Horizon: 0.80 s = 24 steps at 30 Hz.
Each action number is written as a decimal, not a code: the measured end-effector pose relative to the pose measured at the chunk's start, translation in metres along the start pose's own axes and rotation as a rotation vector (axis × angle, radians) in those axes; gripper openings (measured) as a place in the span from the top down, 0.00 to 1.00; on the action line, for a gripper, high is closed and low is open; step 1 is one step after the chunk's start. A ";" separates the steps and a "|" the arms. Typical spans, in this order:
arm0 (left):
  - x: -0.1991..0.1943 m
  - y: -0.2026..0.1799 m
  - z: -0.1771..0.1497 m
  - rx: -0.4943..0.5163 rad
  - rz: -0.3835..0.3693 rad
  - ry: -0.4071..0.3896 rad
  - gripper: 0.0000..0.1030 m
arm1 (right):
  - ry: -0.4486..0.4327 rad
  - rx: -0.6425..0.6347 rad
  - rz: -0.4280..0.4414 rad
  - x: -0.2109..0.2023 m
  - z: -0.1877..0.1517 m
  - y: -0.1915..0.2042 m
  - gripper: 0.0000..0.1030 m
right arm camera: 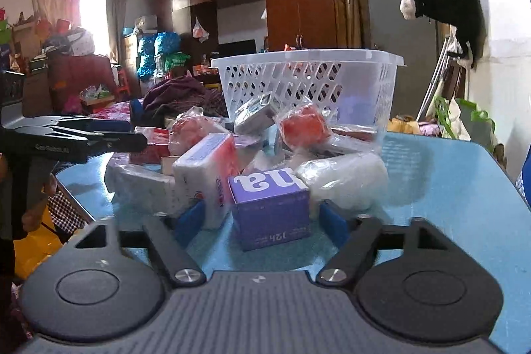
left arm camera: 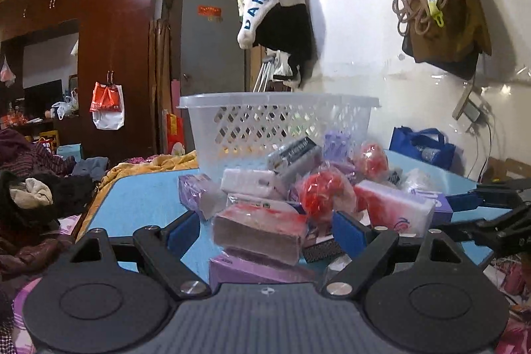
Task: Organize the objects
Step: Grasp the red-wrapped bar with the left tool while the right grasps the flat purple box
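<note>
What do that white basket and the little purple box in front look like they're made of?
The basket looks like thin moulded plastic, slightly see-through and glossy: its walls are a lattice of punched holes under a smooth rim. The purple box seems to be printed cardboard with a matte finish, judging by its sharp folded edges and white lettering.

Left gripper (left arm camera: 265,226) jaws gape around a red-wrapped packet (left arm camera: 259,229); white basket (left arm camera: 282,128) behind the pile.
</note>
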<state>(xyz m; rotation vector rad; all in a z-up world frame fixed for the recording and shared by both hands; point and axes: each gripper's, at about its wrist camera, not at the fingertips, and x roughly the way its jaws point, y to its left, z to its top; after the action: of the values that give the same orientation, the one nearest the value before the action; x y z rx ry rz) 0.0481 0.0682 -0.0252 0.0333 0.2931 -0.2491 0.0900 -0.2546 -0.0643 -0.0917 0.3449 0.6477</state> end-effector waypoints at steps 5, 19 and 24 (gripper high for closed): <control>0.007 -0.006 -0.003 0.038 0.011 0.019 0.13 | 0.008 -0.004 0.013 -0.007 -0.008 0.003 0.47; 0.000 -0.002 -0.004 0.026 -0.031 -0.024 0.33 | -0.026 -0.002 0.018 -0.018 -0.009 0.004 0.48; -0.011 -0.002 0.002 0.024 -0.033 -0.066 0.33 | -0.064 0.011 0.024 -0.030 -0.001 0.001 0.48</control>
<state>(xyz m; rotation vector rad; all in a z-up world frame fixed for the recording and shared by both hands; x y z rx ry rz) 0.0382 0.0689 -0.0207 0.0441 0.2248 -0.2860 0.0670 -0.2717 -0.0550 -0.0559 0.2886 0.6709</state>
